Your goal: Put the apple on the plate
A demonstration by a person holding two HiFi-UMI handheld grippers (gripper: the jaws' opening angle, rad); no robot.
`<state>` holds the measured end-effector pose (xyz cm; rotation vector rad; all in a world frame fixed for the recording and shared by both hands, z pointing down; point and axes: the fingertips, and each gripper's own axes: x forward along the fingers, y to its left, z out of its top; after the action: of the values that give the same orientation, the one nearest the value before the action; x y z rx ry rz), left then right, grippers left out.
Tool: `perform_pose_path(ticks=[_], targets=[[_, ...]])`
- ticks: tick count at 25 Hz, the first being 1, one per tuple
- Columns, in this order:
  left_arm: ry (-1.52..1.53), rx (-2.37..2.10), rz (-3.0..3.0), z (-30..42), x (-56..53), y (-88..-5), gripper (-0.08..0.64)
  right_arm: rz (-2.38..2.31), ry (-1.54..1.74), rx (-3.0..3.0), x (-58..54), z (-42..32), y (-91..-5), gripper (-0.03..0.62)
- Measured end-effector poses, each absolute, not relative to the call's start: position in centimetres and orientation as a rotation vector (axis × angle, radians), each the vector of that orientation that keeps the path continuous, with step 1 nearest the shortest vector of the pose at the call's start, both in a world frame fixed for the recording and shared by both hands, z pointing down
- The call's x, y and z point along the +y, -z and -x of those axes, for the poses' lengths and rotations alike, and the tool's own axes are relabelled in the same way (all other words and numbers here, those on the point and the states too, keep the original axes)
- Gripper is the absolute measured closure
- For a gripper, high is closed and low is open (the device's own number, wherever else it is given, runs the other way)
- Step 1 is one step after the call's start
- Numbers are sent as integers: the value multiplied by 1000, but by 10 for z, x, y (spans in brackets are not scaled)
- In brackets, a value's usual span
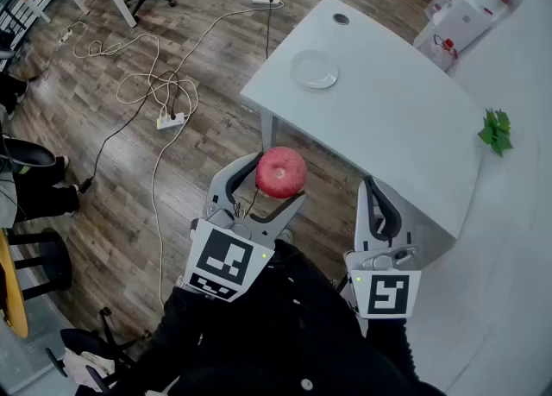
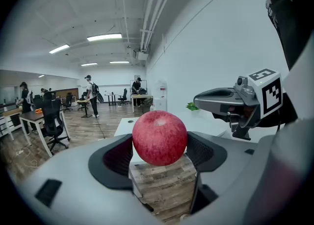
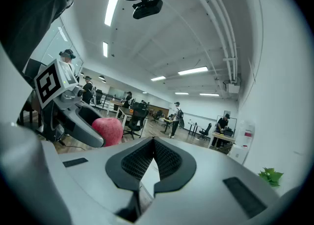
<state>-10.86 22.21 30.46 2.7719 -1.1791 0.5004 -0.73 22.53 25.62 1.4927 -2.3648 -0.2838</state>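
Left gripper (image 1: 276, 180) pinches apple (image 1: 280, 172), short of table (image 1: 397, 127). Right gripper (image 1: 372, 185) pressed together, empty. Plate (image 1: 313, 69) on table, well apart.

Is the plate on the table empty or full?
Empty: the clear plate shows only white table through it; the apple sits in the left gripper, short of the table.

We are looking down on a white counter (image 1: 405, 118) standing on a wooden floor (image 1: 198, 49). A clear plate (image 1: 314, 69) is lying on the counter. Just beyond the plate, a round cable port (image 1: 341, 18) is sitting in the top. Well right of the plate, a small green plant (image 1: 496, 131) is resting. Left of the plate, cables (image 1: 147, 84) and a power strip (image 1: 171, 120) are lying on the floor.
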Motion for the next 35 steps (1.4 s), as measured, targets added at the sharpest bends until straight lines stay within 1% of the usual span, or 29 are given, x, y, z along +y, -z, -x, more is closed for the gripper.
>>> perform_pose_path(ticks=[11, 18, 35], targets=[[-509, -1163, -2774, 106, 221, -310, 206, -1491, 287, -2365, 221, 9, -258, 552], [-499, -1140, -2783, 106, 217, -313, 206, -1543, 231, -2347, 220, 3, -263, 551], [-474, -1045, -2850, 121, 221, -311, 206, -1562, 192, -2280, 237, 31, -273, 551]])
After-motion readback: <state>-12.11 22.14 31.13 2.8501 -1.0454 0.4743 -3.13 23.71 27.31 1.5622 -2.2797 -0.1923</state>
